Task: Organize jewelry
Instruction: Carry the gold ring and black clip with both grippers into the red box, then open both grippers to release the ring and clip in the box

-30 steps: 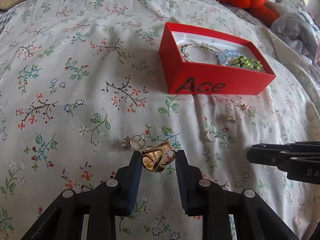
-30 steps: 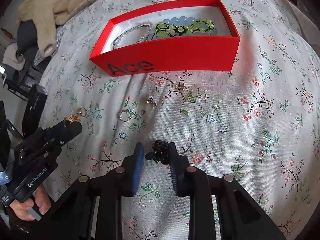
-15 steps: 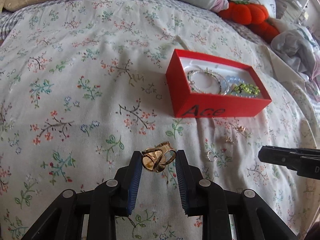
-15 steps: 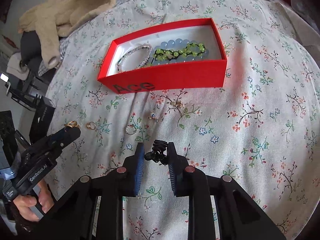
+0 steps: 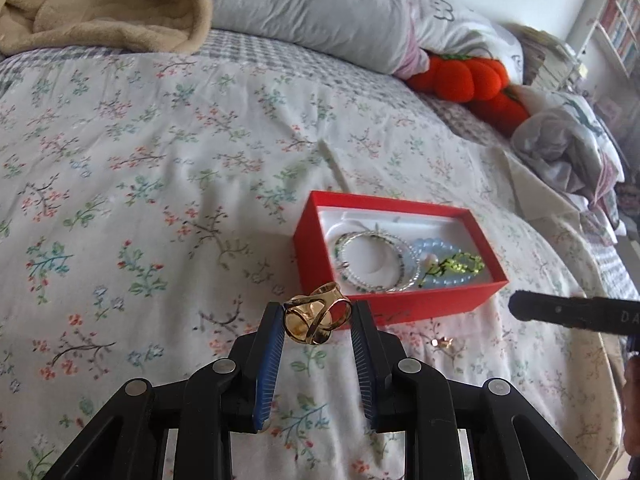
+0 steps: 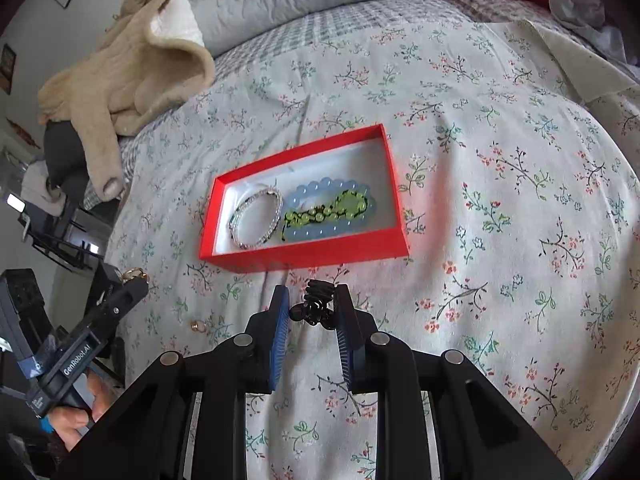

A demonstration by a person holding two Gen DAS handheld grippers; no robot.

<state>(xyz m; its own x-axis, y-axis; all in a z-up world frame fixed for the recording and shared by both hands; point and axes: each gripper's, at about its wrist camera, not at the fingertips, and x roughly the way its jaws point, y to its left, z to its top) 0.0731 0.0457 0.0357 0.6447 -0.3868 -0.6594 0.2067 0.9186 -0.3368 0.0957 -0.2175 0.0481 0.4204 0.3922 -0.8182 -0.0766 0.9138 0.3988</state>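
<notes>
At the bottom centre of the left wrist view, the left gripper (image 5: pixel 318 316) clamps a chunky gold openwork ring (image 5: pixel 316 319) between its ribbed blue pads; the ring's lower half overlaps itself and its exact form is hard to read. In the right wrist view, the right gripper (image 6: pixel 310 304) pinches a small black knobbly jewelry piece (image 6: pixel 316 307), too dark to identify. Beyond both, mid-frame, the open red cardboard box (image 6: pixel 304 254) rests on the floral cotton bedspread (image 6: pixel 500 200), holding a silver beaded bangle (image 6: pixel 256 216), pale blue bead bracelet (image 6: pixel 298 202) and green bead bracelet (image 6: pixel 328 211). A tiny gold ring (image 6: pixel 197 325) lies lower left. Farther back sit a beige fleece blanket (image 6: pixel 132 80), a grey crinkled pillow (image 5: pixel 312 8) and an orange plush pumpkin (image 5: pixel 464 76), partly hidden.
</notes>
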